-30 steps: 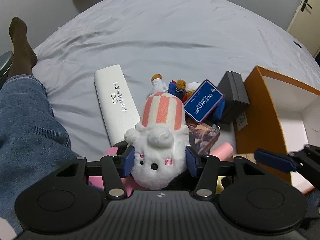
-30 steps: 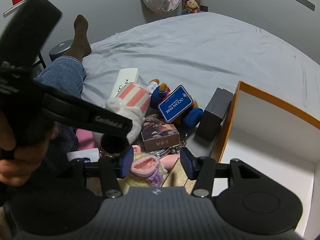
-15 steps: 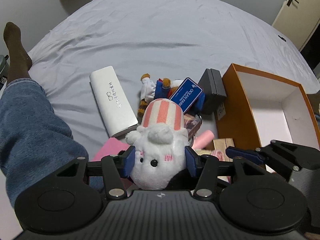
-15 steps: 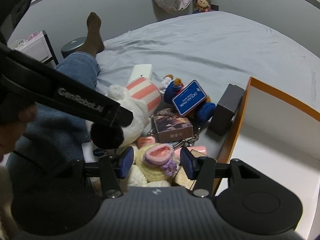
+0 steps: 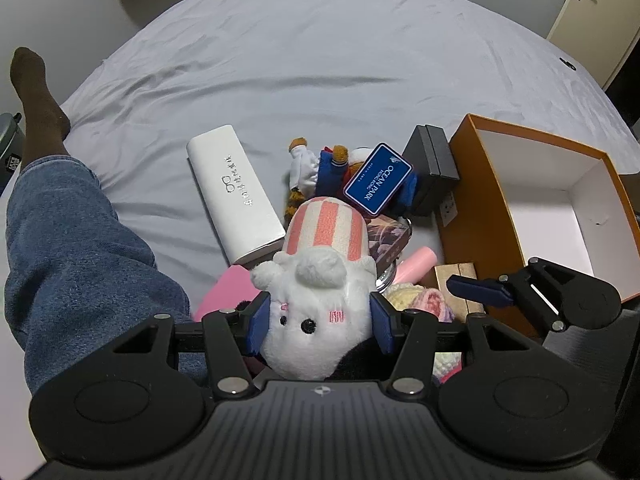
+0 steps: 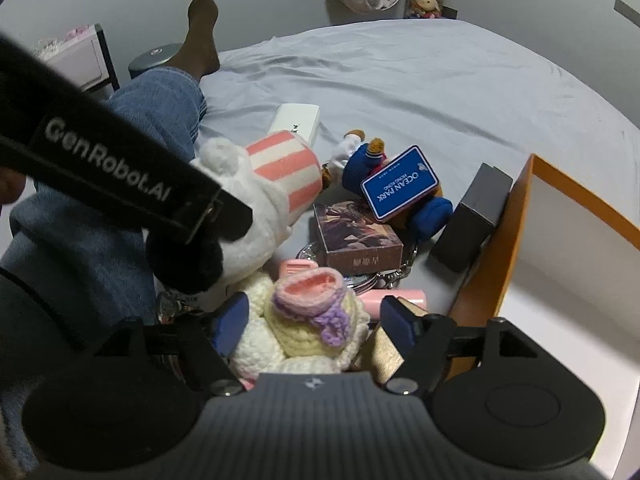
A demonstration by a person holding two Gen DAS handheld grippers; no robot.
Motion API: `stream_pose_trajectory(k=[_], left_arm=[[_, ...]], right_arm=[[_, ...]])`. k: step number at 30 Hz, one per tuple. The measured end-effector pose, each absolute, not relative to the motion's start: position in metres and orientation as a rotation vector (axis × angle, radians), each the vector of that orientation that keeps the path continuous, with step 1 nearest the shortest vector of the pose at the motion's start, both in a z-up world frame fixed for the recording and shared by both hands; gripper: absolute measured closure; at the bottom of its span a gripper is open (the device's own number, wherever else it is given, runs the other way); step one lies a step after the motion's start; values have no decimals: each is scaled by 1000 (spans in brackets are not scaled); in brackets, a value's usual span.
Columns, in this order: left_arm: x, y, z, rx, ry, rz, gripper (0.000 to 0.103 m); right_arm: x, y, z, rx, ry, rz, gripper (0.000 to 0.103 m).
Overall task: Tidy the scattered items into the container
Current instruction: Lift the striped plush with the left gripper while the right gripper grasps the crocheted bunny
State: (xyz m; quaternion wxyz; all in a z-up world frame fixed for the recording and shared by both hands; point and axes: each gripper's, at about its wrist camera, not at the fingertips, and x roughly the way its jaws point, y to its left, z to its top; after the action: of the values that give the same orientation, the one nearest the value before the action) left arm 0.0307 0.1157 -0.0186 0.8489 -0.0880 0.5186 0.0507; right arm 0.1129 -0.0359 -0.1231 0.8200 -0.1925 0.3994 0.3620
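Observation:
My left gripper (image 5: 320, 324) is shut on a white plush with a pink-striped hat (image 5: 320, 280), held just above the heap on the bed. The same plush (image 6: 276, 184) shows in the right wrist view under the left gripper's black body. My right gripper (image 6: 314, 320) is opening. A yellow crocheted toy with a pink and purple top (image 6: 312, 312) lies between its pads, with a gap at the right pad. The orange box with a white inside (image 5: 480, 200) stands to the right, its wall (image 6: 516, 208) next to the right gripper.
On the grey bed lie a white glasses case (image 5: 236, 192), a blue-dressed plush with a blue tag (image 5: 378, 178), a dark grey box (image 5: 434, 164), a brown box (image 6: 356, 240), a pink tube (image 6: 396, 296) and a gold box (image 5: 456, 280). A person's jeans leg (image 5: 72, 240) lies left.
The left gripper rose a little with the plush, then kept still. The right gripper's jaws stand wider around the crocheted toy than before.

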Motion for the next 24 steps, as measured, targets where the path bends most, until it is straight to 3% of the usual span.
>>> stream_pose_trajectory(k=[11, 20, 24], left_arm=[[30, 117, -20, -186, 1097, 104, 43], [29, 115, -18, -178, 1077, 97, 42], [26, 114, -7, -176, 1016, 92, 42]], right_arm=[[99, -27, -126, -510, 841, 820, 27], [98, -31, -126, -509, 812, 810, 41], [96, -35, -112, -503, 756, 799, 42]])
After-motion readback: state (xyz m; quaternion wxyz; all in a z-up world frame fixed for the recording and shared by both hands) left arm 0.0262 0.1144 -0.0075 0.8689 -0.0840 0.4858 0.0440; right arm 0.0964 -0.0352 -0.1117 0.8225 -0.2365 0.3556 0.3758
